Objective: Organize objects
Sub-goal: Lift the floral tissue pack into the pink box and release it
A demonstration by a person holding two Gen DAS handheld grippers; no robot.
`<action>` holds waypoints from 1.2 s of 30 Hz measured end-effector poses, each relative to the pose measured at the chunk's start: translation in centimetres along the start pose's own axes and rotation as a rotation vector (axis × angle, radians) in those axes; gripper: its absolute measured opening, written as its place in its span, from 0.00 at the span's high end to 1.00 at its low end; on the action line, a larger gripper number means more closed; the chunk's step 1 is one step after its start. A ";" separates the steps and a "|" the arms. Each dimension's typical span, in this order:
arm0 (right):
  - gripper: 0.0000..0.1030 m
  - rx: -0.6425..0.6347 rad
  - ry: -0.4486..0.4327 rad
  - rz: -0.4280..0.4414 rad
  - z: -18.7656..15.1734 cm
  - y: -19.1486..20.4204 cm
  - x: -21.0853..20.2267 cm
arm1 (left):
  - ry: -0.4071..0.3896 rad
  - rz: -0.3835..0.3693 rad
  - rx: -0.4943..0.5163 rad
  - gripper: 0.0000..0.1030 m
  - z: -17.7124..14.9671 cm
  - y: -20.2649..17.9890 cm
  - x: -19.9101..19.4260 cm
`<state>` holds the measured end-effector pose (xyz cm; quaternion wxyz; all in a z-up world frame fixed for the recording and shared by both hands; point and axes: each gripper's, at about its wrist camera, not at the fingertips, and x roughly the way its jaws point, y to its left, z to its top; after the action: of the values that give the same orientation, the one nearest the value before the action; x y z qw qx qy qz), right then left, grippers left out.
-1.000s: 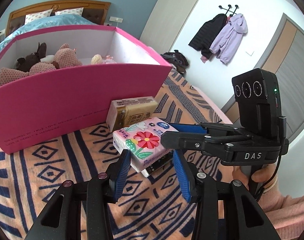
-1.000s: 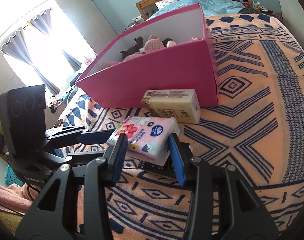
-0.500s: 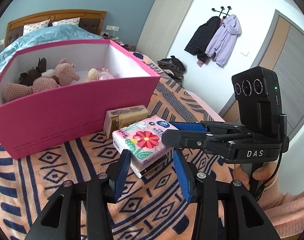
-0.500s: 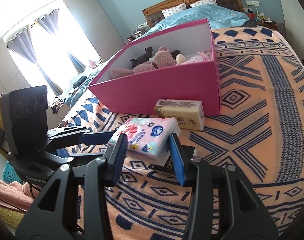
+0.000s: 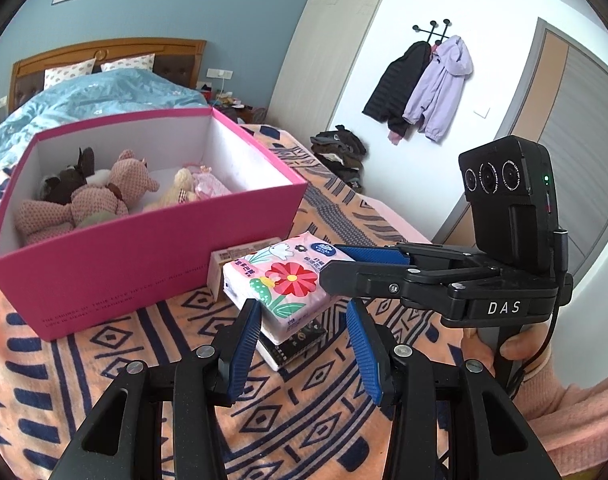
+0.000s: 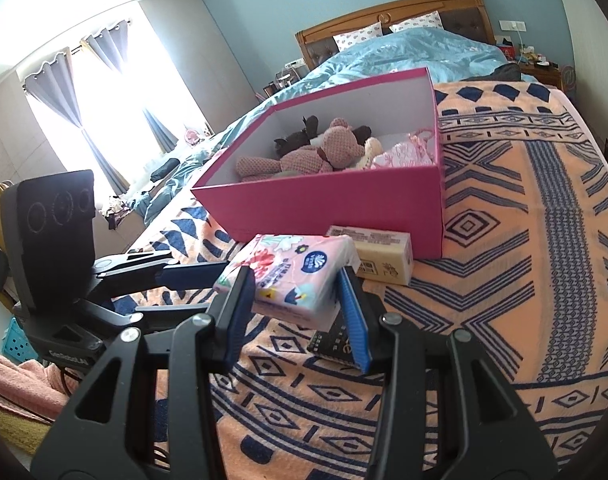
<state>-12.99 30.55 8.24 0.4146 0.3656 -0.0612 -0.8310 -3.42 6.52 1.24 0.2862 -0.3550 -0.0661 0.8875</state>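
A pink flowered tissue pack [image 6: 292, 272] is clamped between my right gripper's [image 6: 296, 316] blue pads and held above the bedspread. In the left wrist view the same pack [image 5: 284, 284] hangs in the right gripper [image 5: 344, 260], over a black box [image 5: 300, 340]. My left gripper [image 5: 304, 344] is open and empty, just short of the pack. A beige tissue pack [image 6: 378, 254] lies against the pink box [image 6: 328, 204], which holds plush toys [image 6: 312, 152]. The black box also shows under the pack in the right wrist view [image 6: 332, 344].
The orange and navy patterned blanket [image 6: 504, 280] covers the bed. A blue duvet [image 6: 404, 52] and pillows lie behind the box. Coats [image 5: 420, 84] hang on the far wall, with a clothes pile [image 5: 340, 152] on the floor beneath.
My right gripper has lifted the flowered tissue pack up off the black box. Both grippers have risen and drawn back, so the pink box's inside shows more.
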 end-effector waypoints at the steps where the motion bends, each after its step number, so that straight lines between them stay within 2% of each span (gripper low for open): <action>1: 0.55 -0.003 -0.004 0.001 0.1 0.1 -0.1 | -0.003 0.000 0.003 0.57 0.1 -0.1 -0.1; 25: 0.55 -0.071 -0.083 0.009 5.0 0.6 -1.0 | -0.066 0.057 0.064 0.55 4.1 0.0 -0.6; 36: 0.55 -0.063 -0.095 0.014 8.6 -1.2 0.6 | -0.083 0.084 0.077 0.55 7.6 1.7 0.4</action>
<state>-19.64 29.15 13.67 0.4283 0.3122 -0.0572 -0.8461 -9.52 6.04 6.07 0.2590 -0.3089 -0.0287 0.9147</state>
